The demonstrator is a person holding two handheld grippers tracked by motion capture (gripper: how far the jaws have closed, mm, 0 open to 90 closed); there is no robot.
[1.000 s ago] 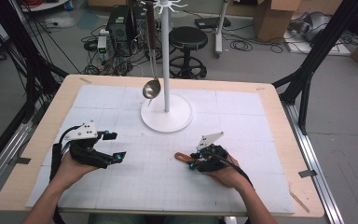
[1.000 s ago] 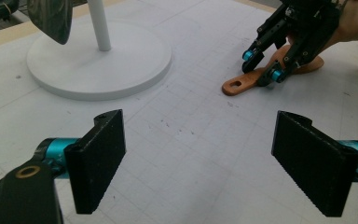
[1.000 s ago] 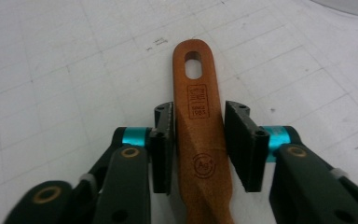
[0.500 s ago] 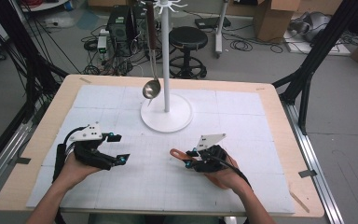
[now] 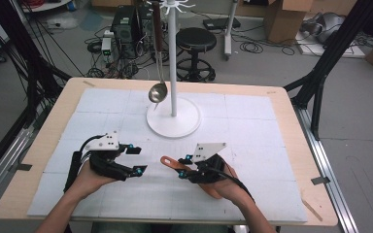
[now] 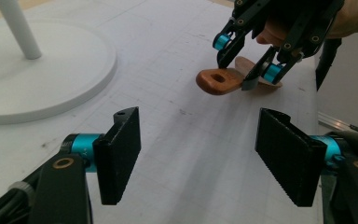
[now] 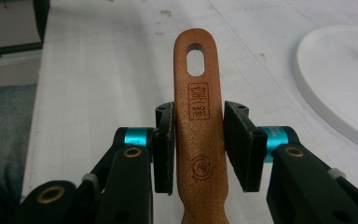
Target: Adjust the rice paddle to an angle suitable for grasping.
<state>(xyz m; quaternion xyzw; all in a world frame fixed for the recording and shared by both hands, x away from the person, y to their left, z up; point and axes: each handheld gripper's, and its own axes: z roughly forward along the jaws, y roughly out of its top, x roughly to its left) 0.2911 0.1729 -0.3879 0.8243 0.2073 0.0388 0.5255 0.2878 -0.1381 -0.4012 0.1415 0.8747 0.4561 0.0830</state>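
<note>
I have the counter [image 5: 291, 126] under me, covered by a white gridded mat [image 5: 252, 126], with a white stand [image 5: 173, 116] rising from its round base near the far middle. A metal ladle [image 5: 157, 90] hangs from the stand's top hooks, its bowl just above the base's left edge.

My right gripper [image 5: 182, 167] sits at the near middle of the mat and is clamped on a wooden handle [image 7: 198, 126]. In the right gripper view the pads press both edges of the handle just below its stamped mark, and the end with the oval hole [image 7: 195, 59] sticks out past the jaws. In the high view that end points left, toward my other hand, clear of the mat.

My left gripper [image 5: 136, 159] is at the near left, well apart from the handle. Its jaws have just been closing, yet they stand moderately wide with nothing between them; the pads [image 6: 119, 154] frame bare mat.
</note>
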